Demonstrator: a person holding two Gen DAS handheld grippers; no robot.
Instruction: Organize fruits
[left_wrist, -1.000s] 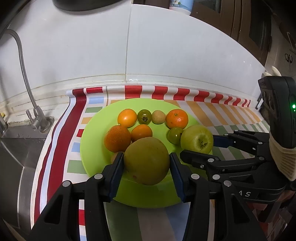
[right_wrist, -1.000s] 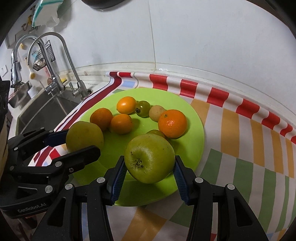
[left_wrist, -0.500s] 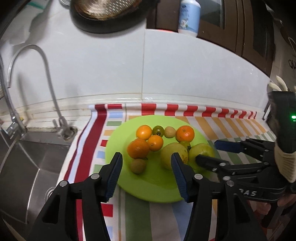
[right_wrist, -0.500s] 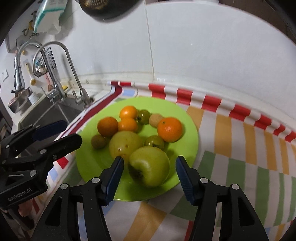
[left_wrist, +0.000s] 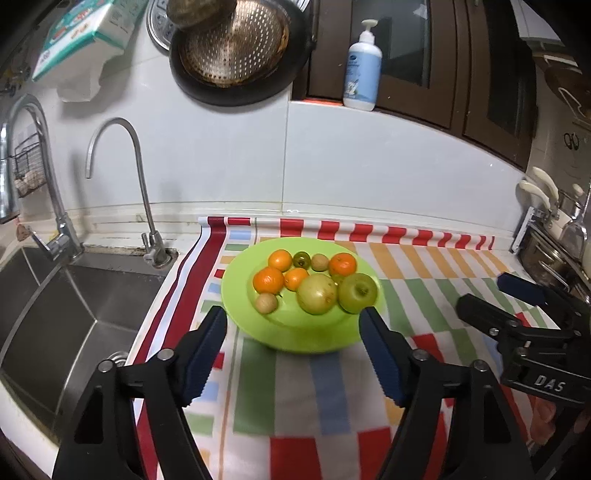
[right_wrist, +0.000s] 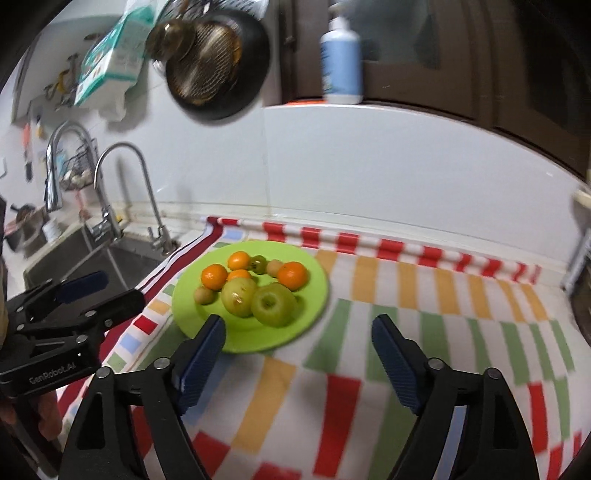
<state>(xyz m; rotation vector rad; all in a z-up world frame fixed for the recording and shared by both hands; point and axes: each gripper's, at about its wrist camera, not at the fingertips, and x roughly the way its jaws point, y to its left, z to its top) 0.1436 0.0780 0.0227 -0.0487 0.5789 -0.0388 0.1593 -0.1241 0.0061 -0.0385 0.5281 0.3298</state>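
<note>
A lime green plate (left_wrist: 236, 295) (right_wrist: 310, 310) on the striped cloth holds several fruits. Among them are a green apple (left_wrist: 357, 292) (right_wrist: 274, 304), a yellow-green pear (left_wrist: 317, 294) (right_wrist: 239, 296), several oranges (left_wrist: 268, 279) (right_wrist: 292, 275) and a small brown fruit (left_wrist: 266, 303). My left gripper (left_wrist: 293, 325) hangs back from the plate's near rim, jaws opening and empty. My right gripper (right_wrist: 298, 334) is drawn back right of the plate, jaws opening, nothing between them. Each gripper also shows in the other view: the right gripper (left_wrist: 491, 295), the left gripper (right_wrist: 107, 288).
A steel sink (left_wrist: 55, 306) with two taps (left_wrist: 110, 147) lies left of the striped cloth (left_wrist: 332, 387). On the white wall hang a dark pan (left_wrist: 236, 48) and a packet. A soap bottle (left_wrist: 362, 62) stands on the ledge. Metal kitchenware (left_wrist: 554, 236) sits at the right.
Both grippers let go of their fruit, the pear on the left and the apple on the right. They opened wide and drew back and up from the plate.
</note>
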